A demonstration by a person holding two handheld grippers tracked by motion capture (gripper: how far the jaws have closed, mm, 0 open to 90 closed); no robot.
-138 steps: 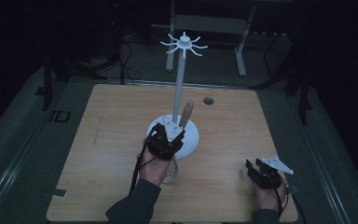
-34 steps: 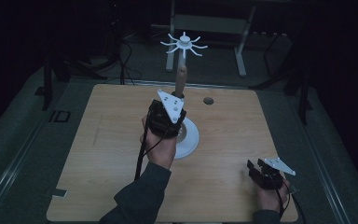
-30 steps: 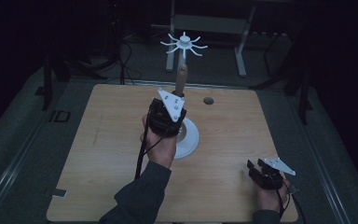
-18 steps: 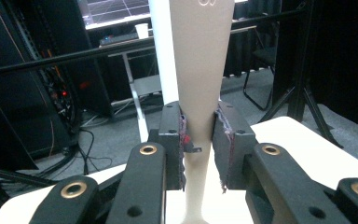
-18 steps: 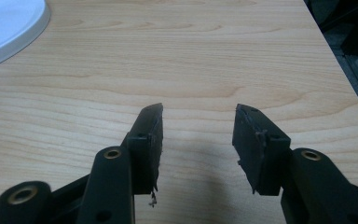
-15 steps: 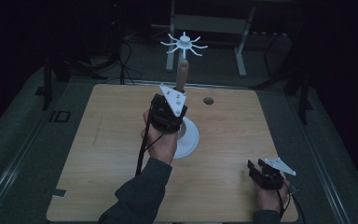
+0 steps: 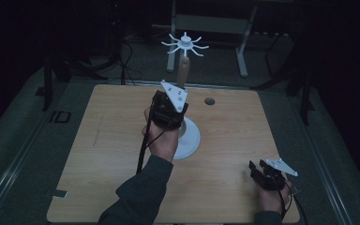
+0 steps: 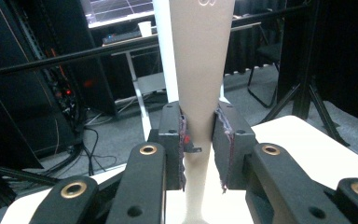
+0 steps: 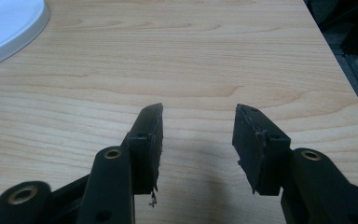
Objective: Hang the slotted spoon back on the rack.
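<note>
Jaws of the right gripper [image 9: 197, 140] are held wide apart with nothing between them, low over the near right corner of the pale wooden table [image 7: 103, 154]. Farther in, the left gripper [image 8: 200, 142] is seen clamped on a tapered beige wooden handle [image 8: 200, 70], raised upright beside the white pole of a round-based white stand [image 7: 193, 138]. Beyond it, the stand's spoked white top [image 7: 185, 43] is seen, just above the handle's upper end.
</note>
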